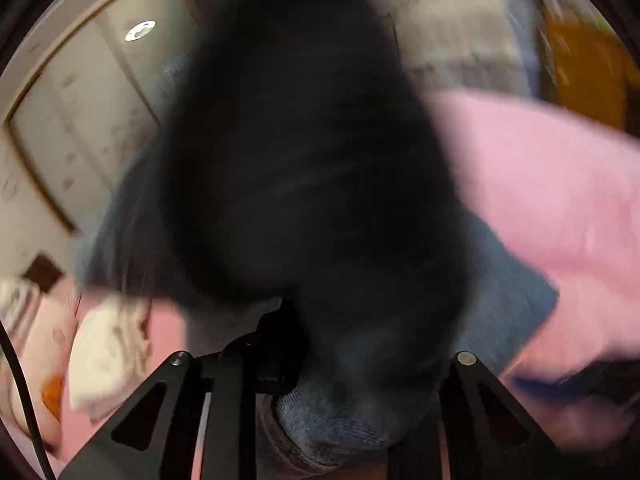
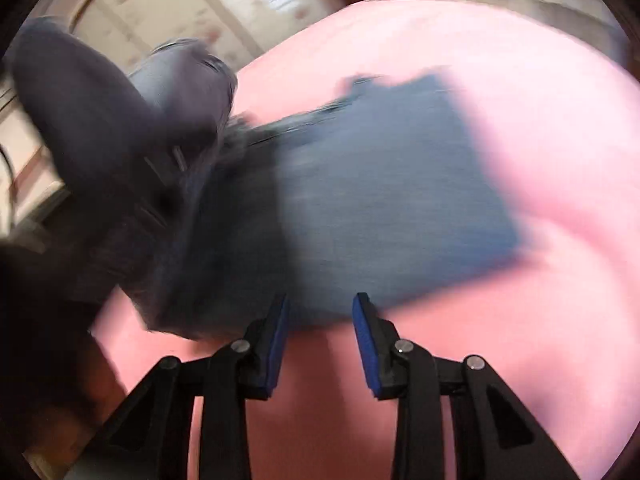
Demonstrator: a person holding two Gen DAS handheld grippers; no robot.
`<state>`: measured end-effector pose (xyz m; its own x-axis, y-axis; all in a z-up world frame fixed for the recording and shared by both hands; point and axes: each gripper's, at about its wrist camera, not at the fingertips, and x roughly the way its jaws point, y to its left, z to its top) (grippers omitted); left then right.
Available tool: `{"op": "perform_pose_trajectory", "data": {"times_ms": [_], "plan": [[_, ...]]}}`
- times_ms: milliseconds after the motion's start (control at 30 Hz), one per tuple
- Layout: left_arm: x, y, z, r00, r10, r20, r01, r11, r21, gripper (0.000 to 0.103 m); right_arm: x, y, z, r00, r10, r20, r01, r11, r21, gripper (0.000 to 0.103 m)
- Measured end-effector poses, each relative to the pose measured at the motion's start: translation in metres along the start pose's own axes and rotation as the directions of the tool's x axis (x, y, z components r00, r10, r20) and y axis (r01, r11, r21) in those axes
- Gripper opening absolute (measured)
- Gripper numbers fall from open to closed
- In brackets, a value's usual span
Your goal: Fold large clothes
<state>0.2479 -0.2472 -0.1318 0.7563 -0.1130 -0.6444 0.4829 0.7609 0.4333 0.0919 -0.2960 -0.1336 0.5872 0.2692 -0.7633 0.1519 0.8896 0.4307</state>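
A dark blue-grey garment (image 2: 392,196) lies partly spread on the pink bed sheet (image 2: 520,80). Its left part is lifted and bunched up (image 2: 120,140). In the left wrist view the garment (image 1: 312,184) hangs right in front of the camera and fills the middle. My left gripper (image 1: 336,408) is shut on the garment's ribbed blue fabric; its fingertips are hidden in the cloth. My right gripper (image 2: 320,344) is open and empty just above the sheet, at the garment's near edge. Both views are motion-blurred.
A white and orange cloth pile (image 1: 104,360) lies on the bed at the left. White wardrobe doors (image 1: 80,120) stand behind. An orange object (image 1: 584,76) is at the far right. Pink sheet (image 1: 560,184) extends to the right.
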Motion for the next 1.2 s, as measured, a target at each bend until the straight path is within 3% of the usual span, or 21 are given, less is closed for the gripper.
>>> {"op": "perform_pose_trajectory", "data": {"times_ms": [100, 167, 233, 333, 400, 467, 567, 667, 767, 933, 1000, 1033, 1067, 1100, 1200], "plan": [[0.027, -0.023, -0.014, 0.99, -0.07, -0.126, 0.07, 0.998, -0.001, 0.028, -0.024, -0.036, -0.007, 0.992, -0.127, 0.014, 0.127, 0.992, 0.001, 0.033], [0.028, -0.031, -0.02, 0.994, -0.028, -0.11, 0.031, 0.999, 0.029, 0.03, -0.032, -0.053, -0.009, 0.989, -0.145, 0.014, 0.145, 0.989, 0.016, 0.033], [0.022, -0.03, -0.018, 0.994, -0.027, -0.103, 0.03, 0.999, 0.029, 0.037, -0.035, -0.061, -0.009, 0.991, -0.131, 0.014, 0.13, 0.991, 0.038, 0.033], [0.008, -0.016, -0.015, 0.983, -0.152, -0.105, 0.145, 0.987, -0.064, 0.053, -0.035, -0.064, -0.006, 0.993, -0.116, 0.025, 0.114, 0.992, 0.058, 0.033], [-0.002, -0.007, -0.015, 0.975, -0.199, -0.1, 0.188, 0.976, -0.108, 0.059, -0.034, -0.063, 0.001, 0.996, -0.083, 0.031, 0.08, 0.994, 0.079, 0.033], [-0.016, 0.003, -0.019, 0.966, -0.244, -0.085, 0.231, 0.963, -0.14, 0.069, -0.037, -0.061, 0.005, 0.998, -0.05, 0.041, 0.046, 0.995, 0.091, 0.041], [-0.05, 0.018, -0.036, 0.954, -0.296, -0.048, 0.281, 0.938, -0.202, 0.073, -0.044, -0.058, 0.007, 0.998, 0.011, 0.065, -0.017, 0.995, 0.102, 0.05], [-0.071, 0.04, -0.054, 0.962, -0.272, -0.016, 0.257, 0.927, -0.274, 0.074, -0.044, -0.055, 0.011, 0.996, 0.066, 0.064, -0.073, 0.99, 0.117, 0.058], [-0.068, 0.071, -0.069, 0.979, -0.204, -0.019, 0.183, 0.912, -0.367, 0.074, -0.035, -0.053, 0.015, 0.993, 0.112, 0.038, -0.116, 0.982, 0.146, 0.059], [-0.042, 0.132, -0.1, 0.988, -0.12, -0.095, 0.047, 0.829, -0.557, 0.074, -0.019, -0.054, 0.027, 0.976, 0.219, 0.011, -0.216, 0.95, 0.225, 0.059], [-0.031, 0.144, -0.108, 0.986, -0.113, -0.119, 0.023, 0.813, -0.581, 0.074, -0.013, -0.051, 0.035, 0.971, 0.238, 0.016, -0.235, 0.943, 0.234, 0.059], [-0.023, 0.148, -0.11, 0.984, -0.12, -0.128, 0.022, 0.807, -0.59, 0.074, -0.009, -0.048, 0.039, 0.974, 0.226, 0.002, -0.221, 0.948, 0.227, 0.055], [-0.018, 0.151, -0.114, 0.983, -0.137, -0.125, 0.035, 0.8, -0.599, 0.074, -0.004, -0.045, 0.043, 0.977, 0.211, -0.009, -0.204, 0.954, 0.218, 0.037], [-0.012, 0.15, -0.115, 0.98, -0.153, -0.124, 0.048, 0.795, -0.604, 0.071, -0.001, -0.04, 0.047, 0.984, 0.176, -0.017, -0.17, 0.968, 0.182, 0.03], [-0.008, 0.147, -0.11, 0.97, -0.222, -0.1, 0.116, 0.781, -0.613, 0.049, -0.011, -0.025, 0.059, 0.989, 0.145, 0.014, -0.146, 0.986, 0.075, 0.019]]}}
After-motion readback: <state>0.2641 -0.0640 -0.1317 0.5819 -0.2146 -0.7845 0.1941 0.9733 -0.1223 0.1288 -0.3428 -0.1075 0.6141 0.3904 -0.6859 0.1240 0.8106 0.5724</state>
